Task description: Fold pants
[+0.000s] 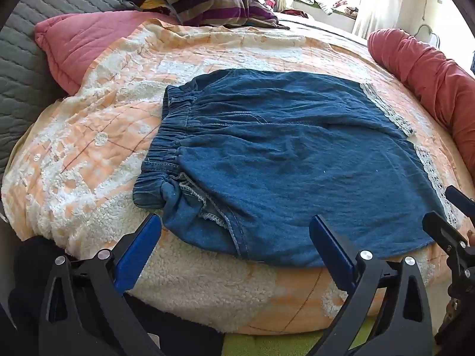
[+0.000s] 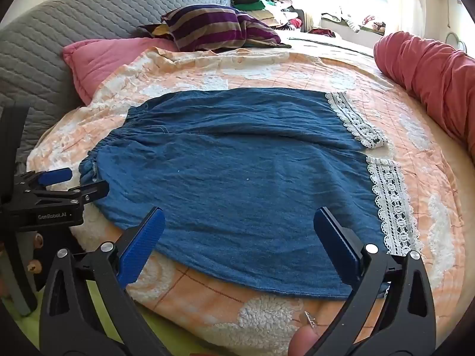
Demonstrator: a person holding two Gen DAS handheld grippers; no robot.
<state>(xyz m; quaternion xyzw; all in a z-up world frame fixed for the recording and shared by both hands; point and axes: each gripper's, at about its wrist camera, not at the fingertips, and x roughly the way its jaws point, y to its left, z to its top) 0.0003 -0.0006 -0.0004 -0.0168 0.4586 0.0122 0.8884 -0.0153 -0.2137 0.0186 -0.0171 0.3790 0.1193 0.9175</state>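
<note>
A: Bed quilt (image 2: 207, 68): where did the pants (image 2: 237, 172) lie?
B: Flat, waistband left, lace hems right; left gripper (image 1: 234, 237) nearer waistband, right gripper (image 2: 239, 231) nearer hems, both wide, empty.

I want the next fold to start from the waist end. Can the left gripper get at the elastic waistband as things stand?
Probably yes. The left gripper is open near the pants' near edge, and the elastic waistband lies exposed on the quilt just ahead to its left, nothing covering it.
</note>
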